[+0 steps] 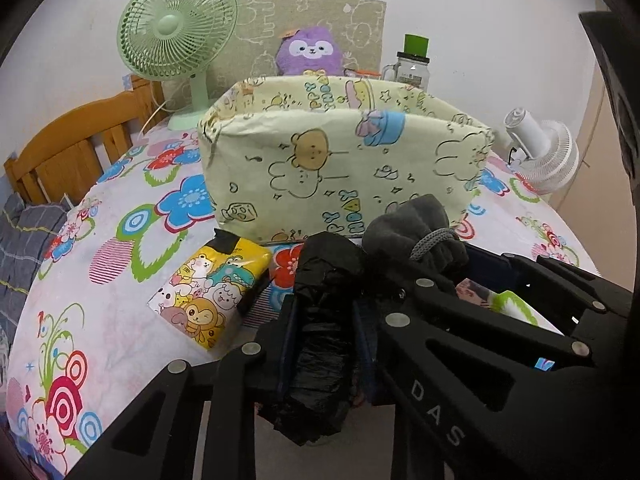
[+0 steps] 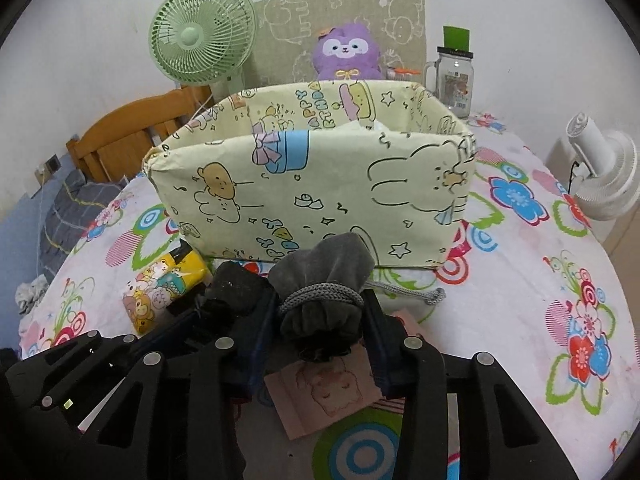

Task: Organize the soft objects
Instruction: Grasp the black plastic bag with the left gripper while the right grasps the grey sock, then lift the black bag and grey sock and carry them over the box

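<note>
1. The left gripper (image 1: 320, 320) clamps a crumpled black plastic bundle (image 1: 320, 344).
2. A grey drawstring pouch (image 1: 412, 232) sits just right of it.
3. The yellow fabric bin (image 1: 344, 168) stands behind.

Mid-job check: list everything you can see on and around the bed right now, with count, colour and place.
storage box: 1, pale yellow cartoon print, bed centre
tissue pack: 1, yellow, left of box front
pouch: 1, grey drawstring, in right gripper
plastic bag: 1, black, in left gripper
card: 1, pink, under right gripper
plush toy: 1, purple, behind box
fan: 1, green, back left
small fan: 1, white, right edge
jar: 1, clear, green lid, back right
left gripper: black, shut
right gripper: black, shut
</note>
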Available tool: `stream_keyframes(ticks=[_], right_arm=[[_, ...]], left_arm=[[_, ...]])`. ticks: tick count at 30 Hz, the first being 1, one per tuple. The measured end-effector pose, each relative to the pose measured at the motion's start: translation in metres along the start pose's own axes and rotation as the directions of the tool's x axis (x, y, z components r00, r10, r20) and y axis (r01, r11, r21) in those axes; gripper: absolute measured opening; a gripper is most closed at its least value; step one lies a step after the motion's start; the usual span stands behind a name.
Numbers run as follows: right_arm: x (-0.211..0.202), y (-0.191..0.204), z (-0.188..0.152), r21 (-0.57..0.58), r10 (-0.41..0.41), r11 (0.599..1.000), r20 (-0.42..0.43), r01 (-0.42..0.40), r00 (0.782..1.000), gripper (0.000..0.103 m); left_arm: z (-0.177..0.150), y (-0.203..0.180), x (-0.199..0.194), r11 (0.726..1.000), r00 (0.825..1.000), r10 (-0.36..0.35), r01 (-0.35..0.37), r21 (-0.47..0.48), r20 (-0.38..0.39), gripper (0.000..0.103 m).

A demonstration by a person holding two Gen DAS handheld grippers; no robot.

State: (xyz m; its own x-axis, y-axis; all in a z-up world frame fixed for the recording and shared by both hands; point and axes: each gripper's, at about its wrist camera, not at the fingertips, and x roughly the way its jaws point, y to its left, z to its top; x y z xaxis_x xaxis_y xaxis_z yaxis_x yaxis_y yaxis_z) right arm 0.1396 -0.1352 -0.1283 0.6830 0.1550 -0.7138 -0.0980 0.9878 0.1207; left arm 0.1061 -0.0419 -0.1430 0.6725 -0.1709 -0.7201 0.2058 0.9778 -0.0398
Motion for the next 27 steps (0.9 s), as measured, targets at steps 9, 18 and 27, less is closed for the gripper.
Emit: stream_keyframes(ticks=[9, 18, 27], right_arm=[[-0.026, -0.007, -0.001, 0.016, 0.001, 1.0, 0.045, -0.001, 0.999, 0.045], [-0.055, -0.011, -0.004, 0.026, -0.025, 0.999, 0.086, 0.023, 0.996, 0.045], [-0.087, -0.014, -0.005, 0.043, -0.045, 0.998, 0.136, 0.04, 0.99, 0.045]], left_arm=[[0.0, -0.012, -0.022, 1.0, 0.999, -0.007, 0.006, 0.012, 0.039, 0.026], [0.0, -0.022, -0.045, 1.0, 0.997, -0.018, 0.017, 0.021, 0.077, 0.026], [0.002, -0.032, -0.07, 0.999, 0.992, -0.031, 0.027, 0.036, 0.125, 0.026]])
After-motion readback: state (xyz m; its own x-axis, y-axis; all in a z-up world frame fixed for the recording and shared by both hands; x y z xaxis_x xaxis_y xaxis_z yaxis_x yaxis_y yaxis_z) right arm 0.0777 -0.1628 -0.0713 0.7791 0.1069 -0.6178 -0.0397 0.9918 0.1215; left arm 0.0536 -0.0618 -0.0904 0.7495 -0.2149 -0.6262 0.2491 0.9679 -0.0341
